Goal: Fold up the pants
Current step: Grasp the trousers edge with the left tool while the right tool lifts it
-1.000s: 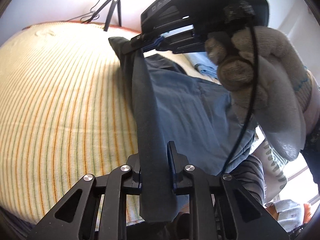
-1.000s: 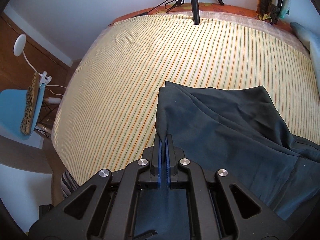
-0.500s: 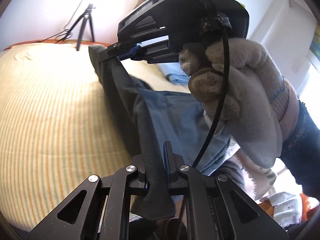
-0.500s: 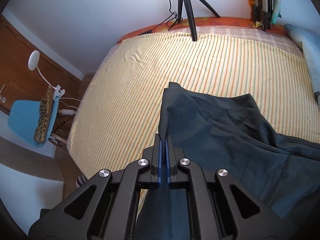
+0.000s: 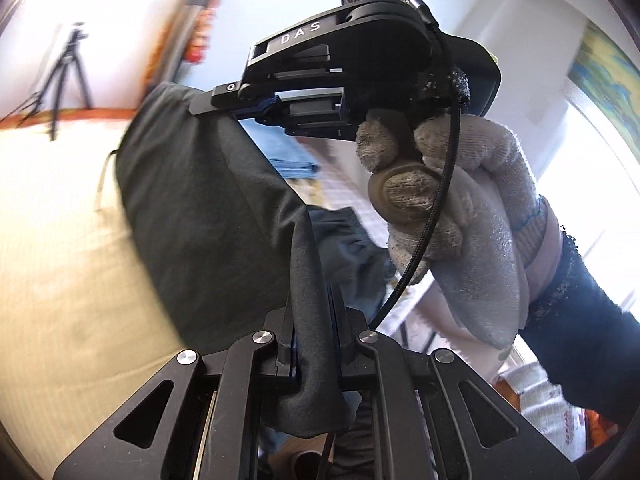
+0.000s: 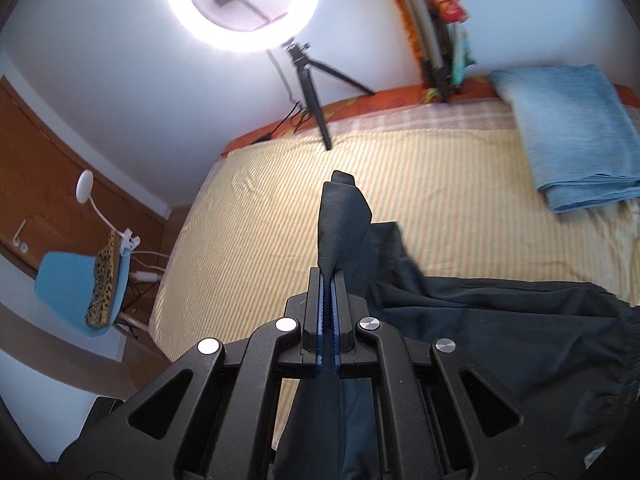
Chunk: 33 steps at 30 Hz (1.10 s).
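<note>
The dark pants (image 5: pixel 208 216) hang stretched in the air between both grippers, above the striped yellow bed (image 5: pixel 60 240). My left gripper (image 5: pixel 314 300) is shut on a bunched fold of the pants. My right gripper (image 6: pixel 328 276) is shut on another edge of the pants (image 6: pixel 480 340), which stands up past its fingers and drapes to the right over the bed (image 6: pixel 440 184). In the left wrist view the right gripper (image 5: pixel 240 102), held by a gloved hand (image 5: pixel 460 208), pinches the cloth's upper edge.
A folded blue towel (image 6: pixel 572 136) lies on the bed's far right. A ring light on a tripod (image 6: pixel 312 92) stands at the bed's far edge. A blue chair with a leopard cushion (image 6: pixel 88 284) stands left of the bed, by a wooden wall.
Both grippers have risen and tilted up, lifting the pants off the bed. More of the wall and the ring light now show; less cloth rests on the bed.
</note>
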### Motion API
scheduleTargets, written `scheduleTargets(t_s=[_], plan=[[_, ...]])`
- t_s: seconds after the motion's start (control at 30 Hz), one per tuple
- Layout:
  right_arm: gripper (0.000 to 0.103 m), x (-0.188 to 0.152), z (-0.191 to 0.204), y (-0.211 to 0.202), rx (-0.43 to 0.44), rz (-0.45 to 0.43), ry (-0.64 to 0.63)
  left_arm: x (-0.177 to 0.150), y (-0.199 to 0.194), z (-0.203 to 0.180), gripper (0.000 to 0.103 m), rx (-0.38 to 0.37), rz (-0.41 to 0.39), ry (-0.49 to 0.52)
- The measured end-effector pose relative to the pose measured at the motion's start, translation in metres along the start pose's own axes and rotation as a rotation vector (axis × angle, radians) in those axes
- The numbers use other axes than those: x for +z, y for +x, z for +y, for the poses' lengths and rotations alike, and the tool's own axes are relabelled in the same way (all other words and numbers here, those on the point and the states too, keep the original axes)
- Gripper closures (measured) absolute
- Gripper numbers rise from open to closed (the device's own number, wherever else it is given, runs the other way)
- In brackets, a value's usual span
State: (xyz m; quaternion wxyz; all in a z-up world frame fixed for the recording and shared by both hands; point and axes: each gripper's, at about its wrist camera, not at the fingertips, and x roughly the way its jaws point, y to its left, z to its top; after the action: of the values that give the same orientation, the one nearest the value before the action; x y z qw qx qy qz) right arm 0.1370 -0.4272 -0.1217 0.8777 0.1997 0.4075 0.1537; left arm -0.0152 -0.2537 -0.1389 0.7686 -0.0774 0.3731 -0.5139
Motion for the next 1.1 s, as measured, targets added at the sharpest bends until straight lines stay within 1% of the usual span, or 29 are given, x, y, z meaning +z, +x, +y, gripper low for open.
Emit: scheduleTargets(t_s=[0.13,0.3,0.43,0.53,0.63,0.77,0.93,1.0,1.03,1.07,1.1], plan=[[0.099,0.001,-0.034,-0.031,-0.05,-0.036,0.025,0.012,0.033,-0.014,0.093,-0.067,0.036,0.022],[0.099,-0.002,-0.082,-0.062,-0.121,-0.07,0.074,0.032,0.074,-0.033,0.093,-0.131,0.071,0.072],[0.099,-0.004,-0.126,-0.079,-0.175,-0.077,0.113,0.042,0.103,-0.041,0.093,-0.185,0.106,0.085],[0.099,-0.006,-0.154,-0.084,-0.214,-0.066,0.125,0.048,0.131,-0.045,0.093,-0.221,0.137,0.08],[0.099,-0.009,-0.184,-0.083,-0.255,-0.042,0.145,0.049,0.149,-0.054,0.093,-0.236,0.161,0.083],[0.099,-0.016,-0.22,-0.077,-0.298,-0.014,0.161,0.05,0.174,-0.059,0.093,-0.225,0.184,0.108],[0.099,-0.026,-0.25,-0.069,-0.306,0.006,0.186,0.046,0.187,-0.058,0.092,-0.216,0.228,0.085],[0.099,-0.029,-0.255,-0.066,-0.31,0.011,0.187,0.049,0.191,-0.059,0.088,-0.222,0.239,0.088],[0.099,-0.029,-0.257,-0.064,-0.31,0.012,0.186,0.049,0.189,-0.059,0.086,-0.206,0.245,0.101],[0.099,-0.03,-0.259,-0.063,-0.315,0.011,0.183,0.048,0.188,-0.059,0.081,-0.198,0.252,0.105],[0.099,-0.031,-0.26,-0.061,-0.322,0.012,0.177,0.048,0.185,-0.058,0.078,-0.198,0.267,0.102]])
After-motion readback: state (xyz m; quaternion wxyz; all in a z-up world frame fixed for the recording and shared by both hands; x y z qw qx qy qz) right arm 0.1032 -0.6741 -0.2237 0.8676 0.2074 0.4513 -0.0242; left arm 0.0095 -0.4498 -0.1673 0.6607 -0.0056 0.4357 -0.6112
